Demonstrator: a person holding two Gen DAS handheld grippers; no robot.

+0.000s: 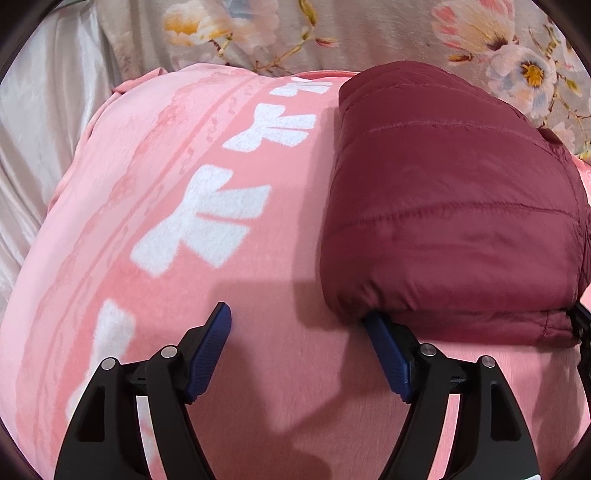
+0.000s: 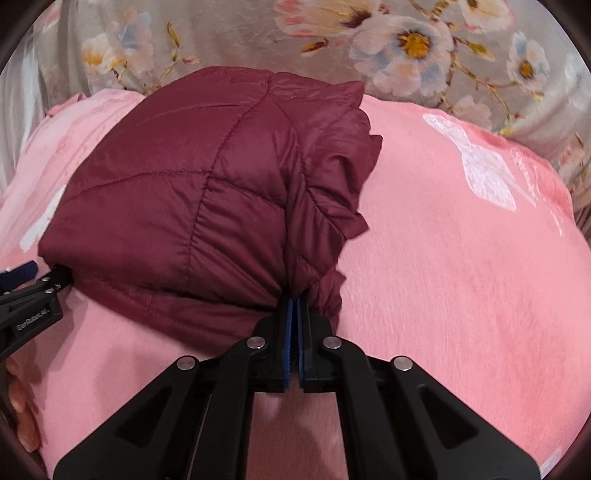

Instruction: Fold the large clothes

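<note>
A maroon quilted puffer jacket [image 1: 450, 206] lies folded in a thick bundle on a pink blanket [image 1: 184, 221]. My left gripper [image 1: 299, 314] is open at the bundle's near left corner, its right finger [image 1: 384, 339] tucked under the jacket's edge and its left finger over bare blanket. In the right wrist view the jacket [image 2: 177, 199] fills the centre left. My right gripper [image 2: 295, 306] is shut on the jacket's near edge, where the fabric bunches beside a ruffled hem [image 2: 340, 173]. The left gripper [image 2: 26, 280] shows there at the far left.
The pink blanket [image 2: 461, 258] has white bow prints [image 1: 207, 218] and covers the surface around the jacket. Behind it lies a grey floral cloth [image 2: 406, 40], which also shows in the left wrist view [image 1: 369, 33]. A pale satin sheet [image 1: 40, 122] lies at the left.
</note>
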